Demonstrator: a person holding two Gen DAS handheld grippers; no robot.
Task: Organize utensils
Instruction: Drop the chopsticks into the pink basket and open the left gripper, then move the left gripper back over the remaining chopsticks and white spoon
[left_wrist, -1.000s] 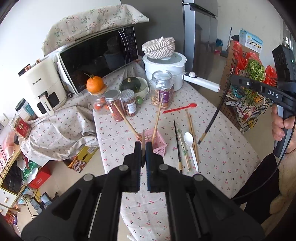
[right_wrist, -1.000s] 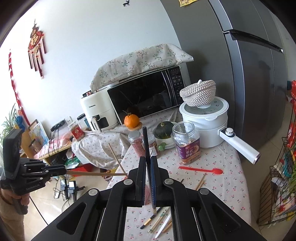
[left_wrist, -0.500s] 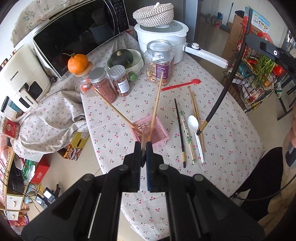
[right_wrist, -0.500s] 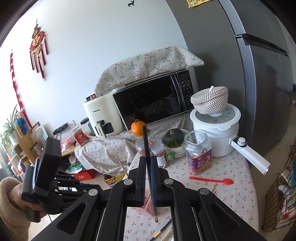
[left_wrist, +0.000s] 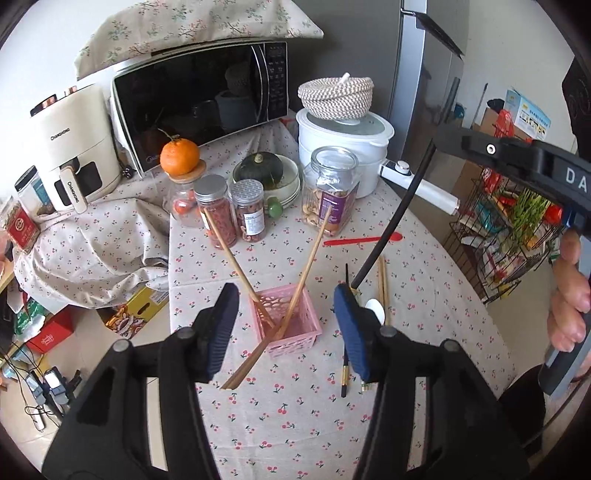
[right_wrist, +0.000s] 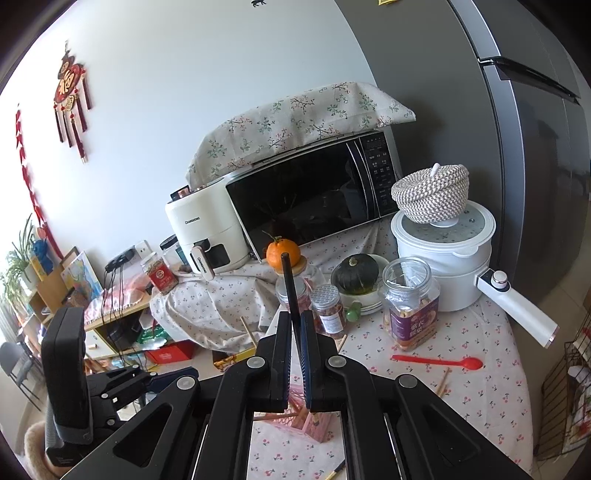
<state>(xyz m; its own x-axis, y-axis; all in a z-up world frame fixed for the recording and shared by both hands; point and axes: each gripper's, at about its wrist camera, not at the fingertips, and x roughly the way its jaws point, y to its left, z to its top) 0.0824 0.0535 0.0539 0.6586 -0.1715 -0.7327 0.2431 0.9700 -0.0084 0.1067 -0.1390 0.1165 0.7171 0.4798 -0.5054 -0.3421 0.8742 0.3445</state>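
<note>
A pink basket stands on the cherry-print table. Wooden chopsticks lean in it, crossing each other. My left gripper hovers just above the basket, its jaws opening; the low end of one wooden chopstick lies loose between them, untouched by the pads. My right gripper is shut on a black chopstick, which slants down toward the basket's right side. On the table to the right lie a white spoon, another black chopstick, wooden chopsticks and a red spoon.
Behind the basket stand jars, a squash in a bowl, an orange, a white cooker, a microwave and an air fryer. A wire rack is at the right. A hand holds the right gripper.
My left gripper has opened and let go of the wooden chopstick, which now leans in the pink basket. The right gripper has brought the black chopstick closer to the basket.
</note>
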